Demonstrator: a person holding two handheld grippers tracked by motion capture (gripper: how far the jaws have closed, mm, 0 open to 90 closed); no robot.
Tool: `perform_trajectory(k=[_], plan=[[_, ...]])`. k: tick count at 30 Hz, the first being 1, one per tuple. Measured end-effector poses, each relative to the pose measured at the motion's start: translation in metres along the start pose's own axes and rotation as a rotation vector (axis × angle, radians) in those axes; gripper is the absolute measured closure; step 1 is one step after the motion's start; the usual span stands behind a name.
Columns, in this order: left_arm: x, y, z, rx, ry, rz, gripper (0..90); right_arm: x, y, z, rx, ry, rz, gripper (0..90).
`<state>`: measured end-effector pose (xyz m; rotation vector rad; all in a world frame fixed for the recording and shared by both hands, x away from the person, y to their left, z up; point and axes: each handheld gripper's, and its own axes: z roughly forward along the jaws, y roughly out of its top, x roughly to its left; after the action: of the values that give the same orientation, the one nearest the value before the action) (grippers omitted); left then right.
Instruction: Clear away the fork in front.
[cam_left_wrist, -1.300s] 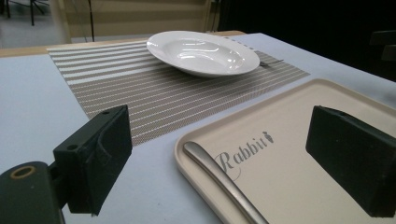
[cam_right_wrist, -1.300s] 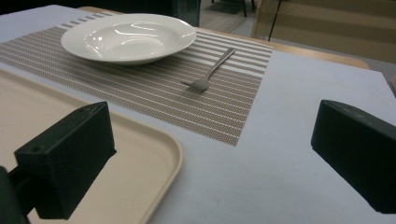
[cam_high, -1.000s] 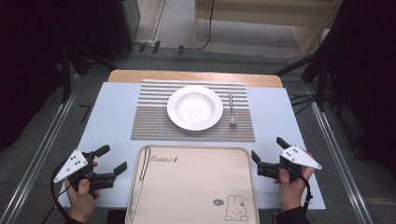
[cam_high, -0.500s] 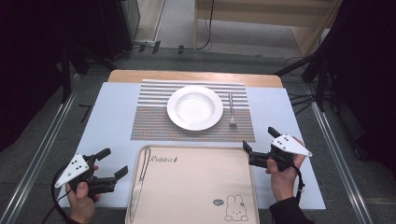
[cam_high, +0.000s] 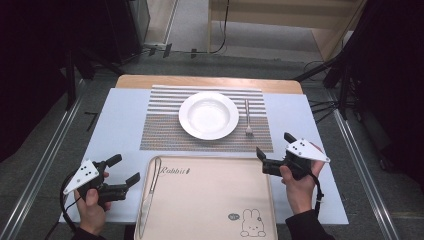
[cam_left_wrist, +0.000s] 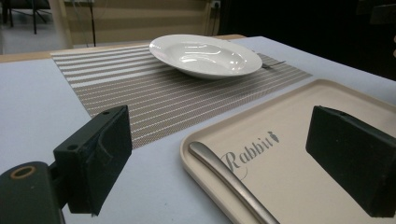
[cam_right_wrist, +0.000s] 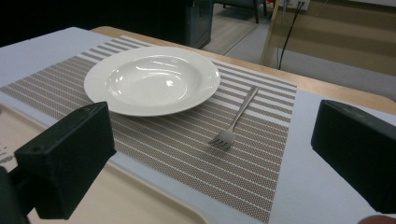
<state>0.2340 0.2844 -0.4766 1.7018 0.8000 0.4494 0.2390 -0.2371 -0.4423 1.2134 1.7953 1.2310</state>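
1. High view: I have the right gripper (cam_high: 274, 152) held at the right edge of the tray (cam_high: 210, 210), near the tray's far right corner, with its jaws spread apart and nothing between them.
2. My right hand (cam_high: 299, 186) grips it from the near side, and its grey plate sits on top.
3. I see the left gripper (cam_high: 124, 170) low over the counter (cam_high: 120, 115) just left of the tray, jaws also spread and empty, held by my left hand (cam_high: 92, 210).
4. A long metal utensil (cam_high: 148, 195) lies inside the tray along its left rim; I cannot tell which kind it is. The tray is printed with "Rabbit" and a small rabbit drawing.
5. A fork (cam_high: 247, 118) lies on the striped placemat (cam_high: 160, 125), just to the right of the white plate (cam_high: 208, 115), tines pointing toward the near side. It is apart from the plate.
6. Left gripper view: I look between the two black jaws at the tray's corner, where the utensil's handle (cam_left_wrist: 229, 177) lies beside the lettering; the plate (cam_left_wrist: 205, 56) sits farther off on the mat.
7. Right gripper view: the fork (cam_right_wrist: 233, 121) lies between my jaws in the picture, but farther off, and neither jaw touches it. The plate (cam_right_wrist: 152, 79) is to its left on the mat.
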Motion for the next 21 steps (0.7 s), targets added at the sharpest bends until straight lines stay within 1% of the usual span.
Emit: perform_trajectory(k=[4,8,12,14,17,19,21], plan=[[0.002,0.001,-0.001,-0.011,0.012,0.002,6.4,-0.003,0.003,0.004,0.009,0.002,0.005,0.0],[0.004,-0.001,-0.002,0.005,0.023,0.004,6.4,-0.006,0.006,0.01,0.02,0.011,0.001,0.0],[0.005,-0.001,-0.001,0.003,0.029,-0.004,6.4,-0.009,0.012,0.018,0.029,0.019,-0.002,0.0],[0.005,-0.001,0.001,0.006,0.037,-0.001,6.4,-0.01,0.015,0.021,0.032,0.022,0.005,0.0],[0.004,0.0,0.004,0.01,0.033,0.002,6.5,-0.012,0.021,0.026,0.044,0.032,0.01,0.0],[0.004,0.0,0.005,0.008,0.03,0.007,6.5,-0.013,0.025,0.029,0.05,0.03,0.003,0.0],[0.004,0.0,0.006,0.004,0.028,0.003,6.5,-0.015,0.029,0.032,0.053,0.026,0.007,0.0]])
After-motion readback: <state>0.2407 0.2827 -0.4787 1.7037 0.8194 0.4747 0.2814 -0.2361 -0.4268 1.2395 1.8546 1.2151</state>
